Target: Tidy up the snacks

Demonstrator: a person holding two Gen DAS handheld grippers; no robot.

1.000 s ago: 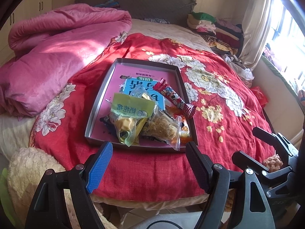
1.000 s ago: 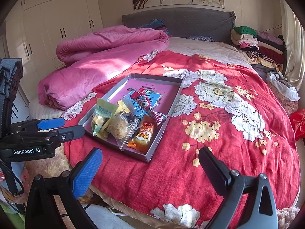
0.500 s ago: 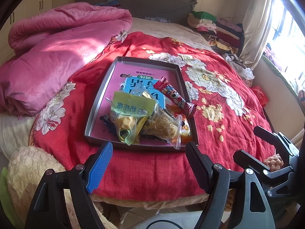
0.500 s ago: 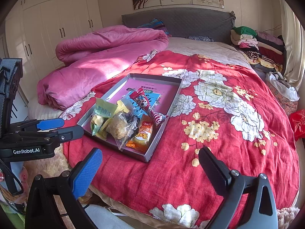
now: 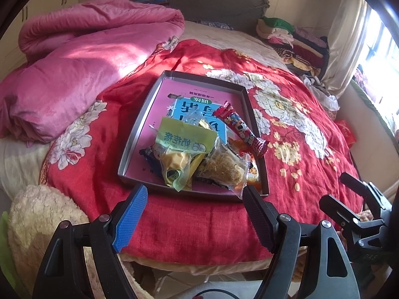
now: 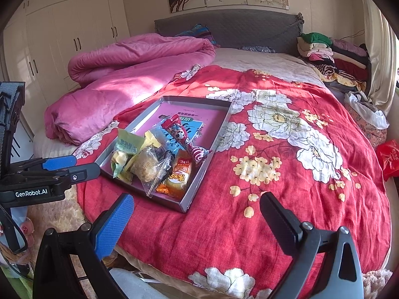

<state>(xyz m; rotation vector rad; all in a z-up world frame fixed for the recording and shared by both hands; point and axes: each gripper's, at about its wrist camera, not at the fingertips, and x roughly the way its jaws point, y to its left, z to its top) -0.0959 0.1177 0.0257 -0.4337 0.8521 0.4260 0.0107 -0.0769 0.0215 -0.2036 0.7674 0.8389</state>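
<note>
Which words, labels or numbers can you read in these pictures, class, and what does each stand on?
"GenRobot.AI": side of the left tongs.
Green snack packet: Chinese characters, upside down, not clearly readable.
Blue-and-pink book cover in the tray: upside down, unreadable.
Orange packet: too blurred.

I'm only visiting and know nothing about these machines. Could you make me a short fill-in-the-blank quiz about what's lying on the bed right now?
1. The snack packets lie piled in a shallow metal ____ on the red floral bedspread.
2. The long red candy wrapper leans over the tray's ____ rim, seen from the left tool's camera.
3. Both the left tool and the right tool stand ____, holding nothing.
4. A rolled ____ quilt lies left of the tray.

Missing words: tray; right; open; pink
</note>
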